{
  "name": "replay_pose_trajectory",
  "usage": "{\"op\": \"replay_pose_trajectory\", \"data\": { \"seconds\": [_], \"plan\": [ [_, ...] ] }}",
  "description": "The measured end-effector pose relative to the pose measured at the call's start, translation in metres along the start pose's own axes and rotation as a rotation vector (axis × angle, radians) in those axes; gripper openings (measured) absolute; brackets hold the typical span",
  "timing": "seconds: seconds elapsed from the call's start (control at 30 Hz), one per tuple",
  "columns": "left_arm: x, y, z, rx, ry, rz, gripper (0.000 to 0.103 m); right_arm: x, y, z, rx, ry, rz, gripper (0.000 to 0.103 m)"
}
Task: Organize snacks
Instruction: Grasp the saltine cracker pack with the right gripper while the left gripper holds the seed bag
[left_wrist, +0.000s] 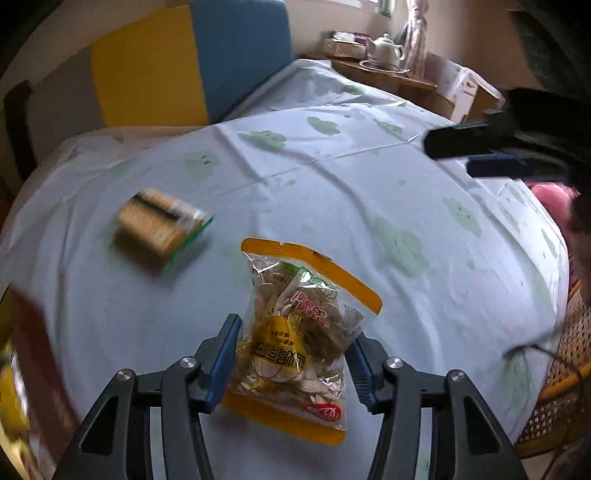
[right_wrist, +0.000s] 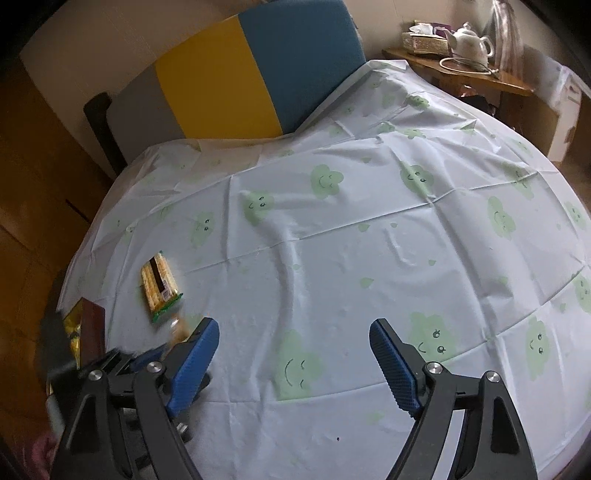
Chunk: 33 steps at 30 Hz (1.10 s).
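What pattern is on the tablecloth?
Pale green smiling clouds on the white tablecloth; clearest in the right wrist view.

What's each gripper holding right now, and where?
Left gripper: seed bag, jaws on its two side edges, near the lower half. Right gripper: nothing.

Light: soft, dim daylight, brightest far beyond the tongs.
Blur: cracker packet ahead-left of the left tongs smears.
Edges: fisheye bending, dark corners.
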<state>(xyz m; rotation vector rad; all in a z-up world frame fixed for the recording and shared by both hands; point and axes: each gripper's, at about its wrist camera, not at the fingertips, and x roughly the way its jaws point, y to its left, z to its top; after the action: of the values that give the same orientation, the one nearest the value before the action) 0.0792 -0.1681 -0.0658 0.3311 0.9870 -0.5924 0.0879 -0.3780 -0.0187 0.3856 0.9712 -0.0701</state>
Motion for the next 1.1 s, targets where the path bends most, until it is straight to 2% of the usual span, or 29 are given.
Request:
{"op": "replay_pose_trajectory", "data": {
  "seconds": [0.2, 0.27, 0.37, 0.43, 0.5, 0.6, 0.77, 0.87, 0.93, 1.07, 1.1],
  "plan": [
    [-0.025, -0.003, -0.053, -0.008, -0.016, 0.035, 0.055, 0.009, 0.011, -0.008, -0.067, 0.043, -0.010, 0.084],
    [-0.027, -0.003, -0.065, -0.004, -0.008, 0.040, 0.055, 0.012, 0.017, -0.012, -0.096, 0.059, -0.001, 0.084],
    [-0.032, -0.007, -0.078, 0.031, -0.044, 0.064, 0.055, 0.019, 0.026, -0.018, -0.136, 0.094, 0.033, 0.083],
    [-0.034, -0.008, -0.082, 0.034, -0.064, 0.063, 0.055, 0.025, 0.035, -0.022, -0.169, 0.122, 0.060, 0.077],
    [-0.031, -0.006, -0.081, 0.032, -0.079, 0.060, 0.055, 0.031, 0.046, -0.026, -0.208, 0.152, 0.088, 0.062],
    [-0.033, -0.005, -0.087, 0.029, -0.107, 0.054, 0.055, 0.040, 0.068, -0.029, -0.270, 0.197, 0.126, 0.055],
    [-0.032, -0.004, -0.090, 0.029, -0.140, 0.045, 0.055, 0.063, 0.116, -0.018, -0.390, 0.233, 0.175, 0.055],
    [-0.032, -0.002, -0.091, 0.025, -0.154, 0.035, 0.055, 0.085, 0.144, -0.007, -0.441, 0.248, 0.161, 0.057],
    [-0.032, 0.000, -0.091, 0.020, -0.158, 0.028, 0.056, 0.101, 0.161, 0.002, -0.467, 0.251, 0.143, 0.059],
    [-0.032, 0.002, -0.092, 0.008, -0.162, 0.014, 0.056, 0.128, 0.186, 0.019, -0.497, 0.251, 0.114, 0.071],
    [-0.031, 0.003, -0.092, 0.004, -0.162, 0.010, 0.056, 0.135, 0.191, 0.022, -0.502, 0.262, 0.108, 0.071]
  ]
}}
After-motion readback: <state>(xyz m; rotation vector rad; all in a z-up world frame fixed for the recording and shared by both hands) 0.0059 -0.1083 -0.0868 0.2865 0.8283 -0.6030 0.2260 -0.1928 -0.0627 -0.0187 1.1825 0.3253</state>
